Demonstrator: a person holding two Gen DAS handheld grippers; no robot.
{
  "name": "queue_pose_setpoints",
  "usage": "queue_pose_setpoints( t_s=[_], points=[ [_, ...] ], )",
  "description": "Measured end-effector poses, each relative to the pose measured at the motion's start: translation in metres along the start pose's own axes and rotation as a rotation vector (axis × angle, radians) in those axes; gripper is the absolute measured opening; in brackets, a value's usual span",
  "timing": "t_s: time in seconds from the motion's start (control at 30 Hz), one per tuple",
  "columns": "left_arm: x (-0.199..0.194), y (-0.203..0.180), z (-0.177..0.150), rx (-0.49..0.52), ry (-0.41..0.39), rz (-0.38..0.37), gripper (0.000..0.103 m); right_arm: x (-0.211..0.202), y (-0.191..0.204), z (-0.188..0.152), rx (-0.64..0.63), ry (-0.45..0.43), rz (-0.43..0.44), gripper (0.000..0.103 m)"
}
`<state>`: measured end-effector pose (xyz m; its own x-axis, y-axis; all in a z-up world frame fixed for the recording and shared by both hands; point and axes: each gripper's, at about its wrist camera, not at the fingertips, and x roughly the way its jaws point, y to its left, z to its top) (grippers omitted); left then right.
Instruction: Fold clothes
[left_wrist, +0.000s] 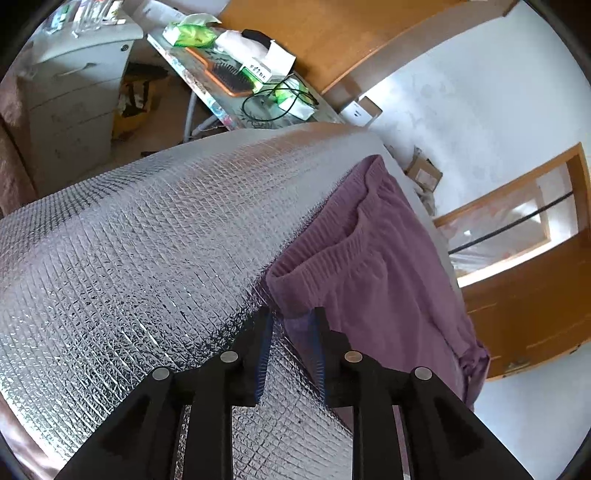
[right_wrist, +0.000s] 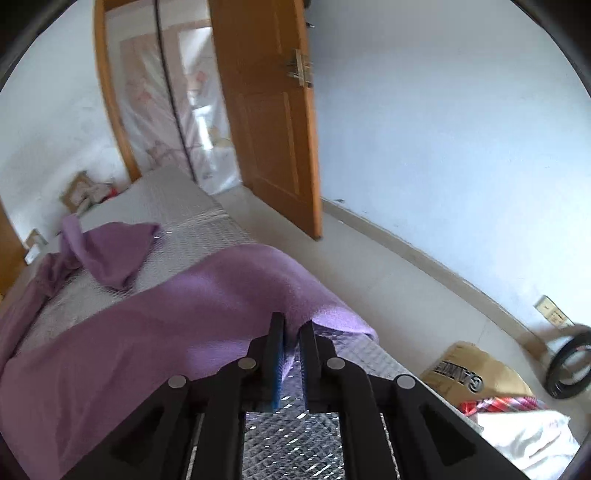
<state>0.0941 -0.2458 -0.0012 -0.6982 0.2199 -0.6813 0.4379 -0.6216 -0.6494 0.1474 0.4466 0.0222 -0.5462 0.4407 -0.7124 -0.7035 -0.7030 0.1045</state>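
On the silver quilted mat (left_wrist: 147, 240) lie the purple trousers (left_wrist: 369, 258), their waistband corner just ahead of the left gripper (left_wrist: 291, 317), whose jaws stand spread with no cloth between them, while the right gripper (right_wrist: 291, 325) pinches a raised fold of the trousers' edge.

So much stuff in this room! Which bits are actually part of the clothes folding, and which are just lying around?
Part of the job:
- purple trousers, spread on the silver quilted cover
- left gripper, open at the waistband corner
- right gripper, pinching the purple cloth

Just lying about:
- hairbrush
- green packet
- cardboard box
- black ring on the floor
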Motion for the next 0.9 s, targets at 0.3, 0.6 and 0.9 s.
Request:
queue_pose_setpoints(
  t_s=[0.3,0.6,0.9],
  points=[
    [-0.006,0.007,0.003,-0.052,-0.026,-0.051,0.041,-0.044,0.012,0.004,-0.037,-0.126,-0.076,0.012],
    [0.003,-0.008,0.007,0.008,0.012,-0.007,0.041,-0.077,0.139,-0.043,-0.437,0.019,0.445,0.016],
    [0.009,-0.010,0.013,0.032,-0.010,0.043,0.022,-0.109,0.260,-0.131,-0.907,0.194,0.782,0.025]
  ],
)
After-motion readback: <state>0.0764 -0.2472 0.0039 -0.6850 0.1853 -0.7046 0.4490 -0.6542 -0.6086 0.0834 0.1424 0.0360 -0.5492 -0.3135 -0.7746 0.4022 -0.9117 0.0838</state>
